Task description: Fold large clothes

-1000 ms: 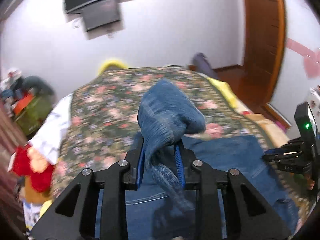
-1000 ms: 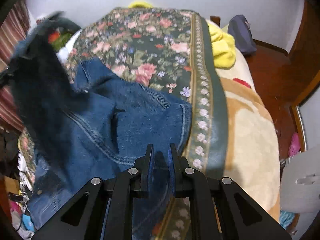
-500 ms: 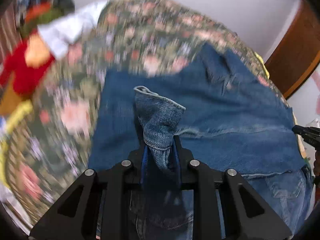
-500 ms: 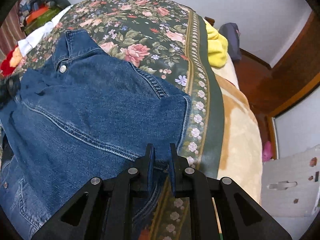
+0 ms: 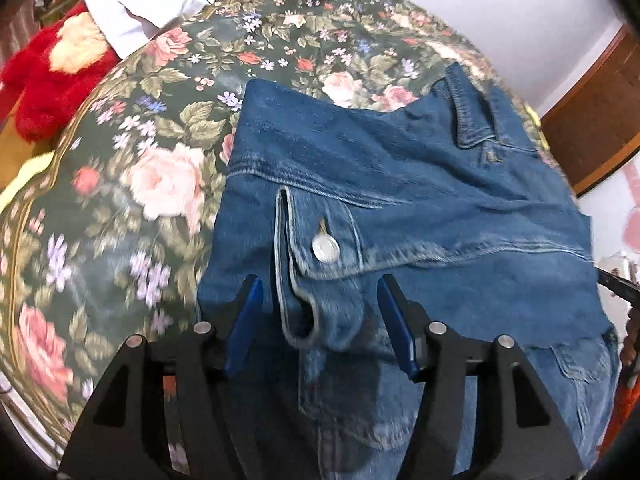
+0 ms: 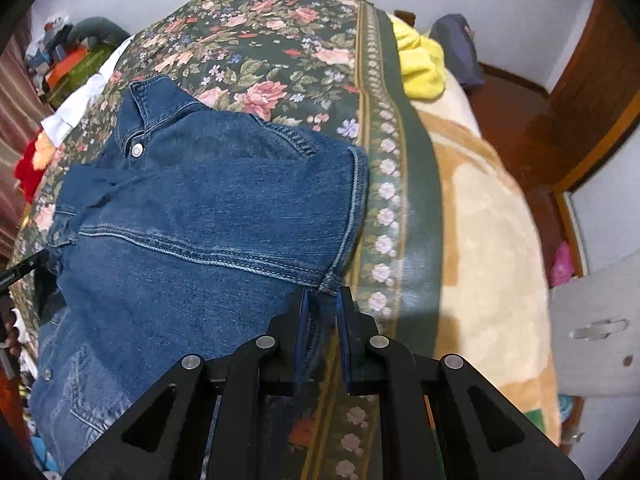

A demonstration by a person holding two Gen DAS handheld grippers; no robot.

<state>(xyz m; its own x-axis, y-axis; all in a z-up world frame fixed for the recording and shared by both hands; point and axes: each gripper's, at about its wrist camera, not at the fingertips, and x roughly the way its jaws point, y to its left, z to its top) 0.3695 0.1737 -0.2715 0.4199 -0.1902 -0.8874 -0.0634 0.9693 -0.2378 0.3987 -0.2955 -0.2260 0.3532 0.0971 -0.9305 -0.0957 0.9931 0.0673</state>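
Note:
A blue denim jacket (image 5: 400, 184) lies spread on the floral bedspread (image 5: 132, 152), collar at the far side. Its sleeve cuff (image 5: 320, 264) with a metal button lies folded over the jacket body. My left gripper (image 5: 320, 320) is open, its blue pads on either side of the cuff, not pinching it. In the right wrist view the jacket (image 6: 208, 208) fills the left half. My right gripper (image 6: 322, 320) is shut on the jacket's edge near a seam corner, by the bedspread's border.
A red plush toy (image 5: 44, 80) and white cloth (image 5: 152, 12) lie at the bed's far left. A yellow cloth (image 6: 420, 64) and a beige blanket (image 6: 488, 240) lie to the right. The wooden floor (image 6: 516, 112) is beyond the bed's right edge.
My left gripper carried the sleeve down onto the jacket body and opened, letting the cuff go. My right gripper stayed shut on the jacket's edge.

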